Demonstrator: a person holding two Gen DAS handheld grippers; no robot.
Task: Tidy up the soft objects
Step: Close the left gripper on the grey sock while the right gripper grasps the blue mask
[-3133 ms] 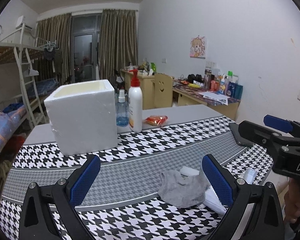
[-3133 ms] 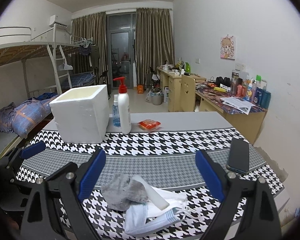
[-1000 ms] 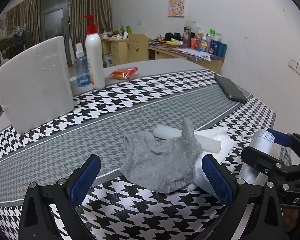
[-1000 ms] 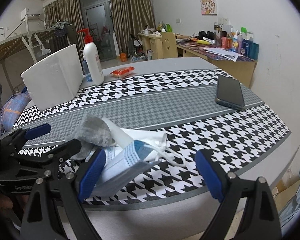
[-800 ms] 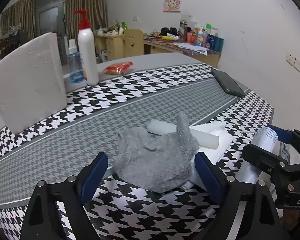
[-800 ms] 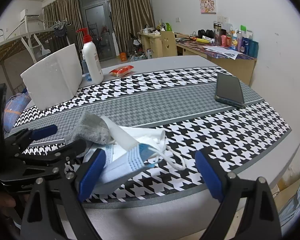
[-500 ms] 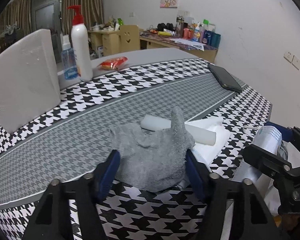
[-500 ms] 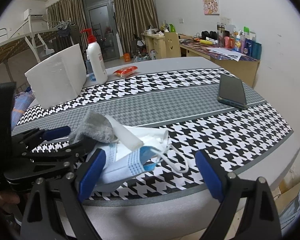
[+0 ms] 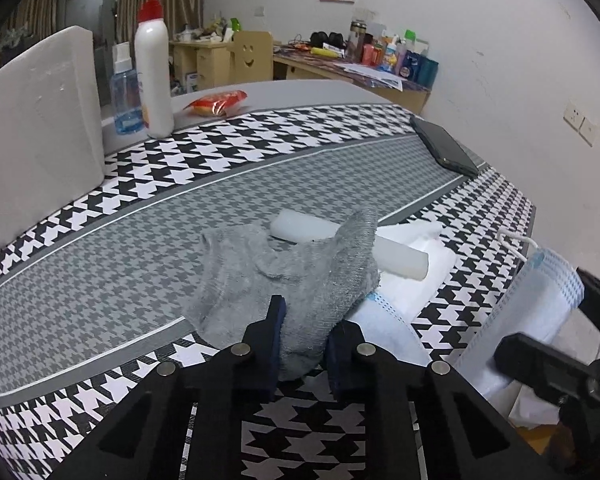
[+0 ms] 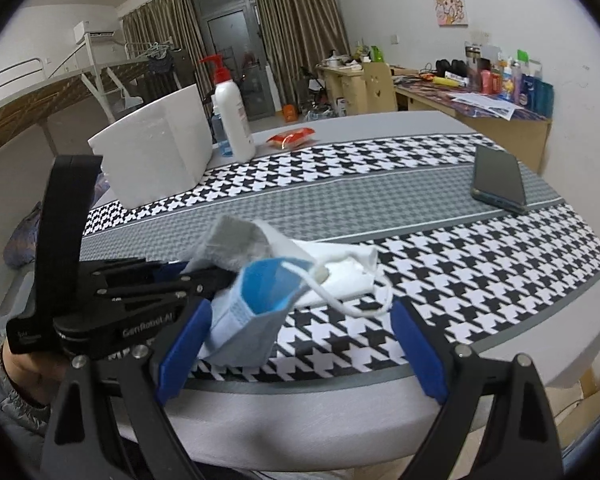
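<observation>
Near the desk's (image 9: 100,264) front edge, the left tool (image 9: 304,330) is closing on a grey sock (image 9: 296,276); it should lift only once clamped, clear of the face mask (image 10: 256,300) beside the right tool (image 10: 300,344), whose jaws stand apart.

Right gripper (image 10: 300,344) jaws wide; blue mask (image 10: 256,304) between, seemingly untouched.

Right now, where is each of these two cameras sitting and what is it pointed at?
Left wrist view: sits on the left gripper, looking down its fingers, which are closing on the grey sock; the right gripper shows at right.
Right wrist view: sits on the right gripper, jaws wide around the blue mask; the left gripper and a hand show at left.
Both share the white box, pump bottle and phone.
</observation>
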